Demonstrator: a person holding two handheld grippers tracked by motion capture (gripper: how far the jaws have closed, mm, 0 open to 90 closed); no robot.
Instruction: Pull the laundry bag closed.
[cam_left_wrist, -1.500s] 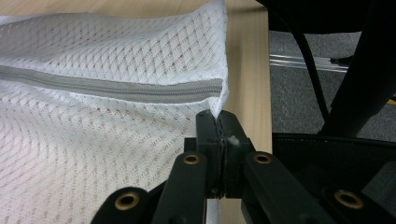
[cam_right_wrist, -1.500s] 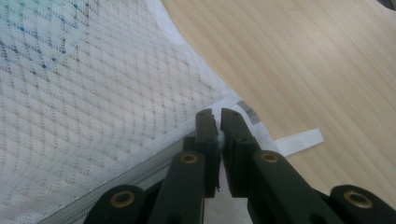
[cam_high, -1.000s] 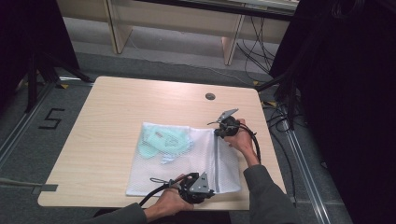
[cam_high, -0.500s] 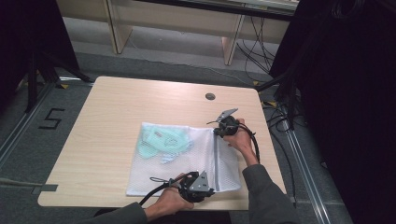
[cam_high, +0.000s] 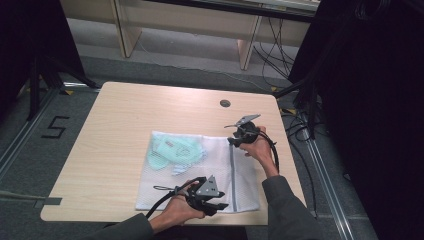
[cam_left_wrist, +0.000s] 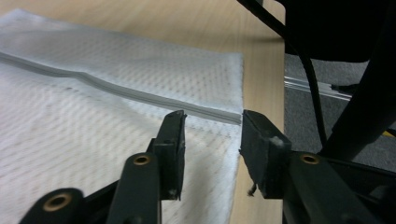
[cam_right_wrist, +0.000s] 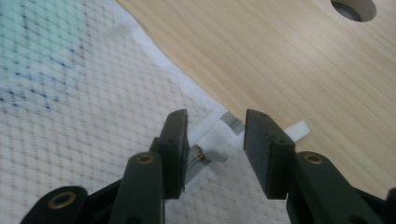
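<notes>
The white mesh laundry bag (cam_high: 200, 172) lies flat on the wooden table (cam_high: 125, 120), a mint-green garment (cam_high: 172, 150) showing through its netting. Both sets of jaws have just been opening and now stand apart, pressing on nothing. Just ahead of the left gripper (cam_left_wrist: 212, 140), between its pads, the near end of the zipper (cam_left_wrist: 140, 91) meets the bag's edge; likely it was pinned there to keep the track taut. Just ahead of the right gripper (cam_right_wrist: 215, 140), low between its jaws, sits the small zipper pull (cam_right_wrist: 210, 154) at the bag's far end, which suggests the bag is zipped shut. No brand or label is readable; a "5" (cam_high: 55, 127) is marked on the floor.
</notes>
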